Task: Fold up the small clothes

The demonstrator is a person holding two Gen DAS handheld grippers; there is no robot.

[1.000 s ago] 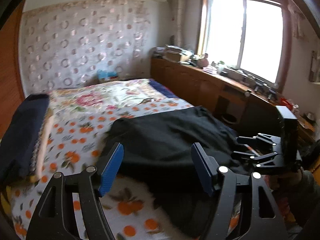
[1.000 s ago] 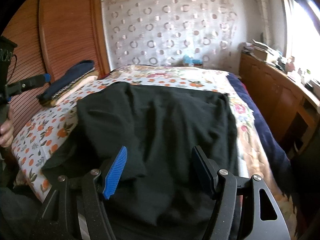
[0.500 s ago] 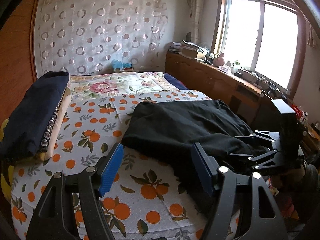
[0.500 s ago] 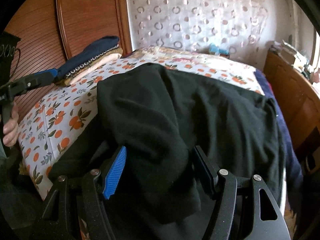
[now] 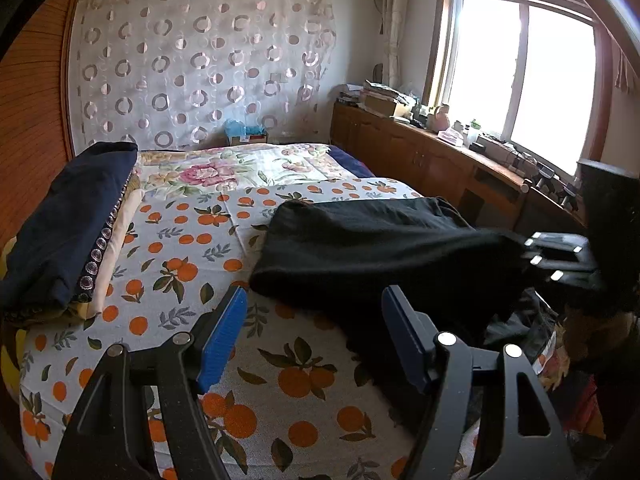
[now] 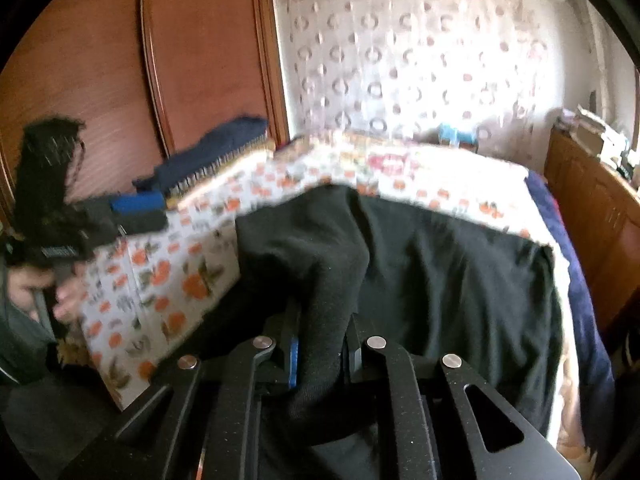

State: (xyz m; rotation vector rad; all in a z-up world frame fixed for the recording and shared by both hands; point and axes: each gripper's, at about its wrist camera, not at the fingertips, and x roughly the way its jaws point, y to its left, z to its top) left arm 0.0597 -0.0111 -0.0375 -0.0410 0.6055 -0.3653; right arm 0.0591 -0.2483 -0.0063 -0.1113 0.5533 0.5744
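Observation:
A black garment (image 5: 360, 248) lies spread over the near right part of the bed, one edge hanging off the front. In the right wrist view the same black garment (image 6: 440, 280) is bunched up into my right gripper (image 6: 320, 340). Its jaws are closing, and the blue pads pinch a thick fold of the cloth. From the left wrist view, that right gripper (image 5: 532, 256) holds the cloth's right edge taut. My left gripper (image 5: 312, 332) hovers open over the orange-print sheet just left of the garment, with nothing between its pads. The left gripper (image 6: 140, 210) also shows at the left of the blurred right wrist view.
A folded stack topped with navy cloth (image 5: 68, 232) sits at the bed's left edge by the wooden panel (image 6: 120, 60). The orange-print sheet (image 5: 180, 240) covers the bed. Low wooden cabinets (image 5: 440, 160) with clutter run under the window on the right. A hand (image 6: 64, 292) grips the left tool.
My right gripper went from open around the black cloth to pinched on a fold of it, pulling the cloth taut. The left gripper stayed open, shifting a little a second ago and holding still since.

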